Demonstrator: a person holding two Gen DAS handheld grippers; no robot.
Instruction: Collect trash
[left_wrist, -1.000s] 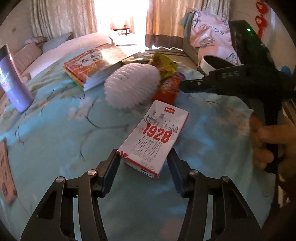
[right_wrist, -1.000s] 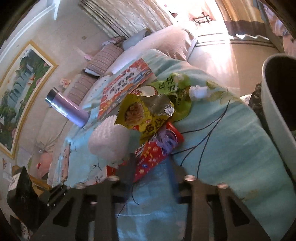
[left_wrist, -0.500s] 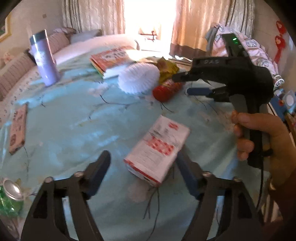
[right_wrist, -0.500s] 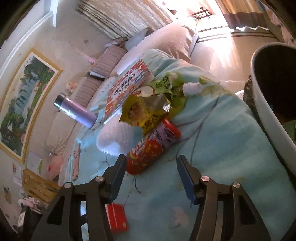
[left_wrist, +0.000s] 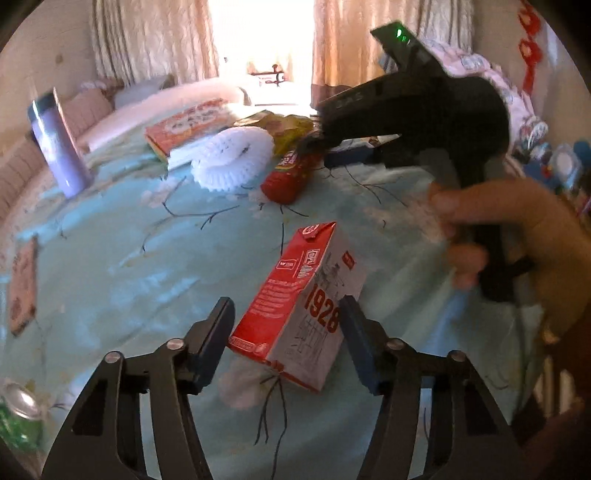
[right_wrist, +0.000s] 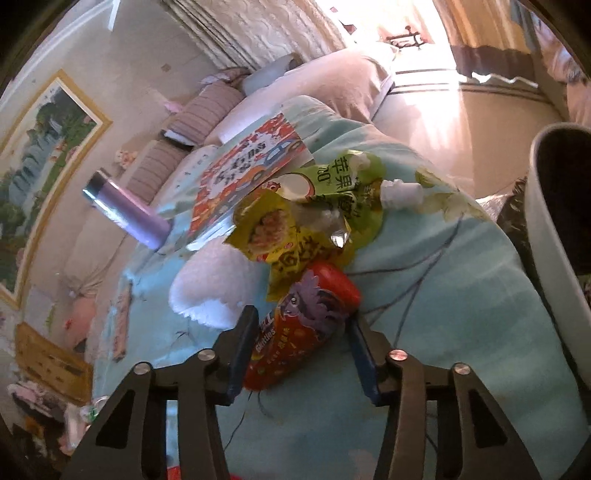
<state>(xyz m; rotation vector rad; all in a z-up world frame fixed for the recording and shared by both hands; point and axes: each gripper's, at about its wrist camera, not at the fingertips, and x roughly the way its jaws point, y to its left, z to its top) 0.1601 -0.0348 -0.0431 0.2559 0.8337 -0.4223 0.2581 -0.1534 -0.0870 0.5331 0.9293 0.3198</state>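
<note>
Milk carton (left_wrist: 308, 314) marked "1928", red & white, lies tilted on the teal bench (left_wrist: 122, 266), near edge, btwn the left tongs (left_wrist: 286, 326), spread wide w/ a gap on both sides. Right tongs (right_wrist: 301, 341) also wide, straddling a red "Skittles" tube (right_wrist: 299, 328) lying flat. Yellow snack wrapper (right_wrist: 280, 236) & green pouch (right_wrist: 343, 184) lie just beyond. White bin (right_wrist: 546, 258) far right; contents unclear.

Bare cloth (left_wrist: 110, 266) left of milk carton (left_wrist: 303, 306); wrappers (right_wrist: 295, 236) seemingly crowd the Skittles tube (right_wrist: 303, 325).
</note>
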